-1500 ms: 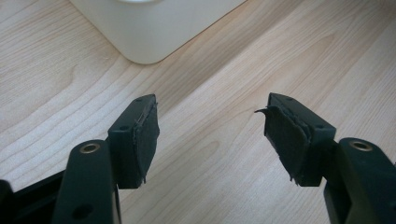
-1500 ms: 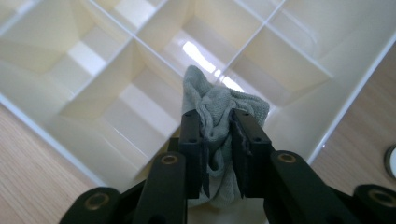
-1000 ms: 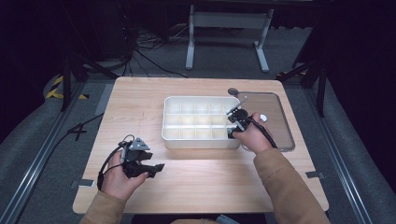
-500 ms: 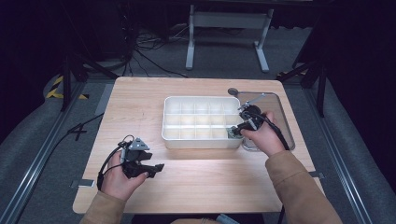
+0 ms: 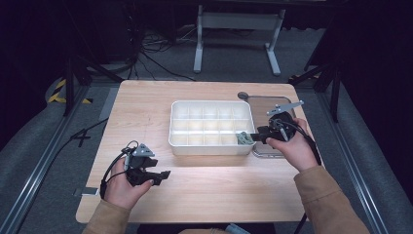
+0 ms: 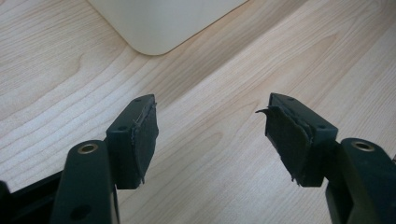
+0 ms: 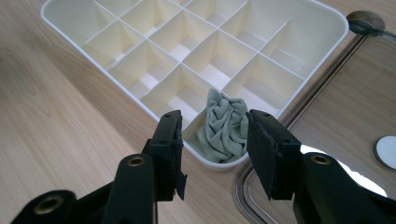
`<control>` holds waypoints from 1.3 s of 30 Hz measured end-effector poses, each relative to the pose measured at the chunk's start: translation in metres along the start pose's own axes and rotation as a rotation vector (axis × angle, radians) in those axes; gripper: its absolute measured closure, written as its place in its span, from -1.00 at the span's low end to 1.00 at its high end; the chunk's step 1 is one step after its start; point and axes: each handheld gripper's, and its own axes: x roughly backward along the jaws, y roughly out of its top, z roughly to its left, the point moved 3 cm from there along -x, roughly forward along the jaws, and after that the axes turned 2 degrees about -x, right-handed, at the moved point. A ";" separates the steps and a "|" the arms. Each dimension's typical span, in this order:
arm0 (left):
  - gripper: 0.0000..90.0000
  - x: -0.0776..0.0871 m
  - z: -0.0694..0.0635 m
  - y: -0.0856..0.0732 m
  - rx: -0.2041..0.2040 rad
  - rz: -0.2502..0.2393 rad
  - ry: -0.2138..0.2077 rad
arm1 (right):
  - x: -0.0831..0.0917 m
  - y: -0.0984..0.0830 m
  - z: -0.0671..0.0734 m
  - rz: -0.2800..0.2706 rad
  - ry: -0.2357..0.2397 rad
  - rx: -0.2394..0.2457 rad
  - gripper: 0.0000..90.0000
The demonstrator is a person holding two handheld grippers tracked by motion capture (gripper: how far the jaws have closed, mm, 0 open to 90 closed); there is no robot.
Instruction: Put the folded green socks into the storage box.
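Wooden table (image 5: 204, 195) bears no legible writing; both tongs gape empty, right tongs (image 7: 214, 135) near perhaps a cloth (image 7: 223, 128).

No readable text, labels, brands or numbers anywhere: none on the white plastic compartment tray (image 5: 210, 127), the pale wooden table (image 5: 195, 190), or the black two-jaw grippers.

One divided tray (image 5: 210, 146), one crumpled cloth (image 7: 224, 126), one clear lid (image 5: 272, 105), two grippers.
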 end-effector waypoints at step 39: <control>-0.23 0.007 -0.013 0.006 -0.039 0.034 -0.014 | 0.024 -0.087 0.027 0.015 0.091 0.024 0.00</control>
